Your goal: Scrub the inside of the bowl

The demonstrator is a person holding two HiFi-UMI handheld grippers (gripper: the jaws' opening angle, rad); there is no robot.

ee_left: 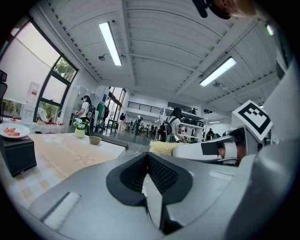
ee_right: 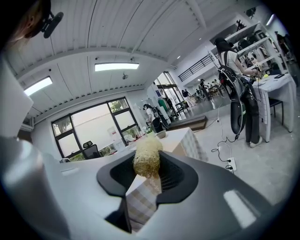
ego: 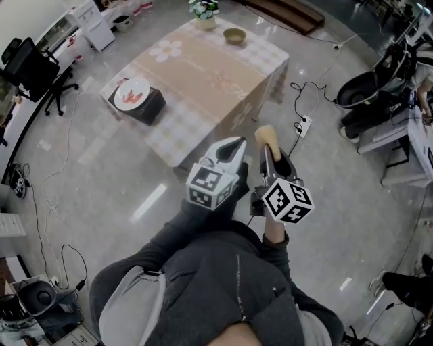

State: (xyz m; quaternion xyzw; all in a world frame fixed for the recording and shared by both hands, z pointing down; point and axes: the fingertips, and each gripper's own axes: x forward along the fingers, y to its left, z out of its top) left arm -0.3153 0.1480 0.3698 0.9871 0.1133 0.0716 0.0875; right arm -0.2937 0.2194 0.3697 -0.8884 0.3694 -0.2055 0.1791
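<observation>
Well short of the table [ego: 203,74], my right gripper [ee_right: 147,180] pinches a straw-coloured scrubber [ee_right: 146,157]. My left gripper [ee_left: 146,183] is fully closed, empty.

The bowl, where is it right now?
In the head view, the bowl sits at the far end of the table, just right of the potted plant.

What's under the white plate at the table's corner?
A black box, standing on the table's checked cloth, carries the white plate. The box top beneath the plate is covered, so anything between them cannot be seen.
</observation>
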